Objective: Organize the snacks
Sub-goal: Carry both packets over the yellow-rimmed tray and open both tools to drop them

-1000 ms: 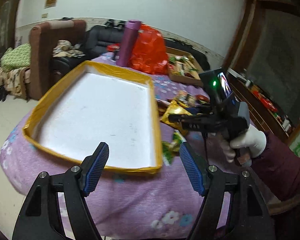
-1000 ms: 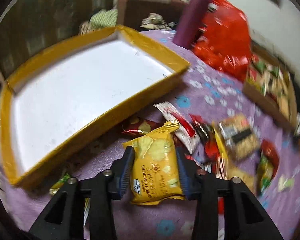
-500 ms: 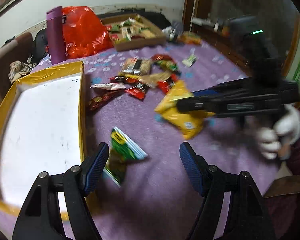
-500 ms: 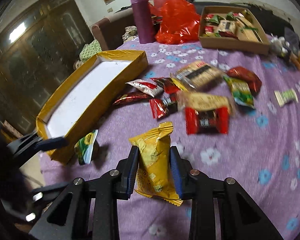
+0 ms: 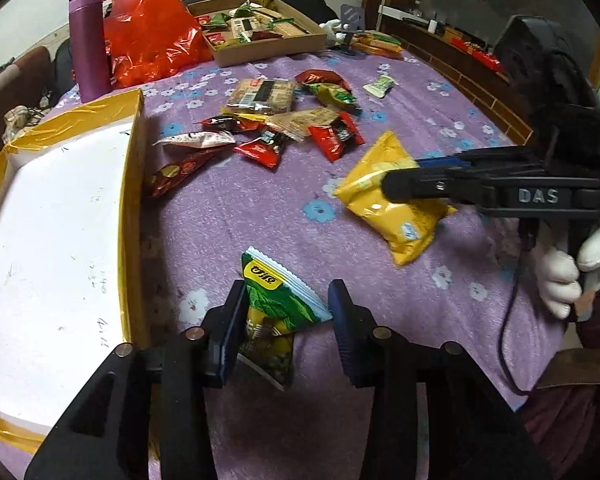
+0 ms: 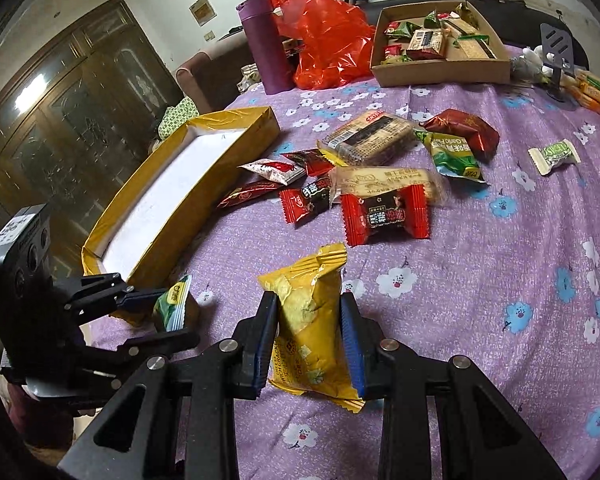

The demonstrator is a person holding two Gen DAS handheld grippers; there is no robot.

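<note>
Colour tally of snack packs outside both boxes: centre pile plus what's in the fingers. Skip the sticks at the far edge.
Red packs: 5
Green packs: 2, one between the left gripper fingers
Tan biscuit packs: 2
White packs: 2
Yellow pack: 1, clamped in the right gripper
Total: 12

Black tool — blue pads, seemingly maroon sleeve

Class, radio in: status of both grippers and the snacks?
Right gripper shut on yellow cracker packet. Left gripper straddling green snack packet, not closed. Yellow tray empty.
</note>
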